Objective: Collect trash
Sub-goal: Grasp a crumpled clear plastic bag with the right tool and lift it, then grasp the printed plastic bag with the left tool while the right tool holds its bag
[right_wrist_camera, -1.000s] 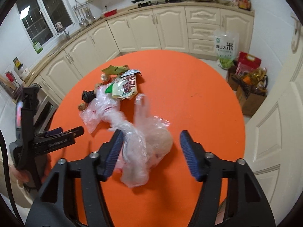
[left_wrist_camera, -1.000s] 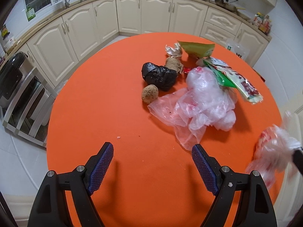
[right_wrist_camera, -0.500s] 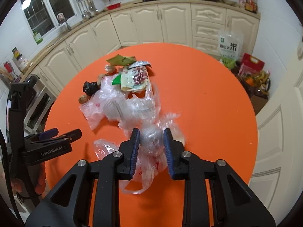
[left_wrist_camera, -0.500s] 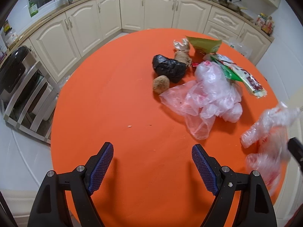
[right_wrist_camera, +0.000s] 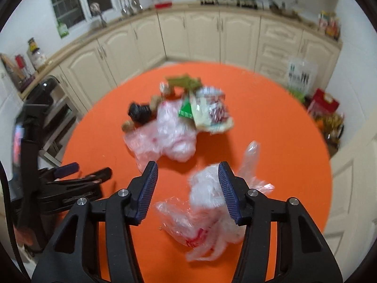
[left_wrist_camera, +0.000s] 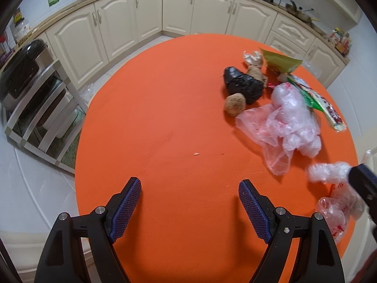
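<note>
A pile of trash lies on the round orange table (left_wrist_camera: pixel 165 122): a crumpled clear plastic bag (left_wrist_camera: pixel 282 122), a black bag (left_wrist_camera: pixel 242 85), a brown lump (left_wrist_camera: pixel 234 105), a green wrapper (left_wrist_camera: pixel 280 62) and a printed snack packet (left_wrist_camera: pixel 327 110). My left gripper (left_wrist_camera: pixel 189 202) is open and empty over the near table. My right gripper (right_wrist_camera: pixel 186 188) is open; a separate clear plastic bag with red print (right_wrist_camera: pixel 207 210) lies loose on the table between and under its fingers, against the right finger. That bag also shows in the left wrist view (left_wrist_camera: pixel 334 202).
Cream kitchen cabinets (left_wrist_camera: pixel 146 18) run along the back. A metal rack with a black appliance (left_wrist_camera: pixel 21 75) stands left of the table. Bags and boxes (right_wrist_camera: pixel 325 108) sit on the floor at the right, near a white door (right_wrist_camera: pixel 353 176).
My right gripper closed on the clear bag half a second ago and has now opened, leaving the bag on the table. The left gripper moved back slightly and stayed open.
</note>
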